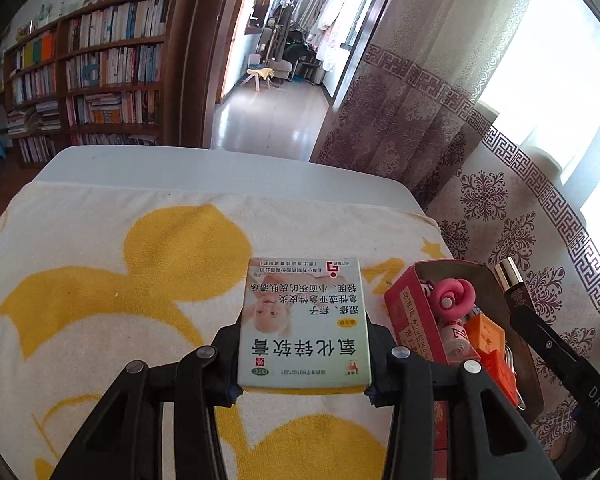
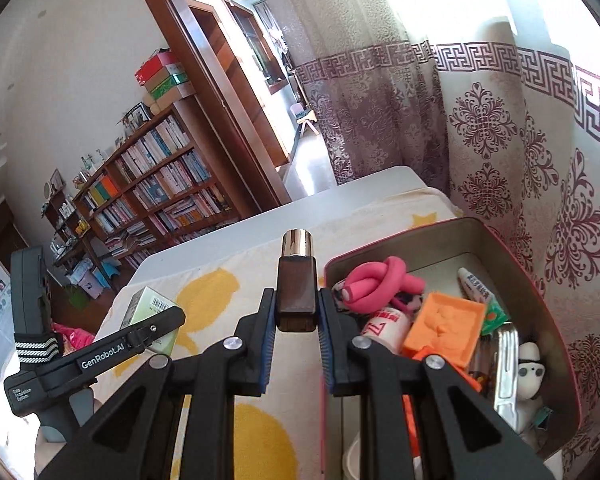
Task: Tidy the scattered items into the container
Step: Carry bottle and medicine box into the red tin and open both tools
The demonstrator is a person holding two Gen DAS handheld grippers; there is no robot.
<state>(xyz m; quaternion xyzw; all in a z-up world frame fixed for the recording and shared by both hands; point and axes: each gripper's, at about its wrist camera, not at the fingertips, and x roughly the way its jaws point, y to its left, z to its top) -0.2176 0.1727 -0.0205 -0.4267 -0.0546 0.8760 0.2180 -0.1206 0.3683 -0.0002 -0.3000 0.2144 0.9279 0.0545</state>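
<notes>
Currently, pink-sided tin container (image 2: 540, 280) sits at right end of surface (image 1: 220, 168), already crowded: pink foam roll (image 2: 380, 280), orange block (image 2: 446, 330), white tube (image 2: 474, 284), small white bottle (image 2: 384, 326). Surface is white, draped with white-and-yellow towel (image 1: 100, 280). Room: wooden bookshelf (image 1: 100, 72), open doorway, patterned curtain (image 2: 500, 140) by bright window. Left gripper (image 1: 304, 354) is narrowed onto pale green medicine box (image 1: 304, 320), held above towel beside container. Right gripper (image 2: 298, 312) is nearly closed, clamping dark brown bottle (image 2: 297, 292) with metallic cap, upright at container's left rim.
</notes>
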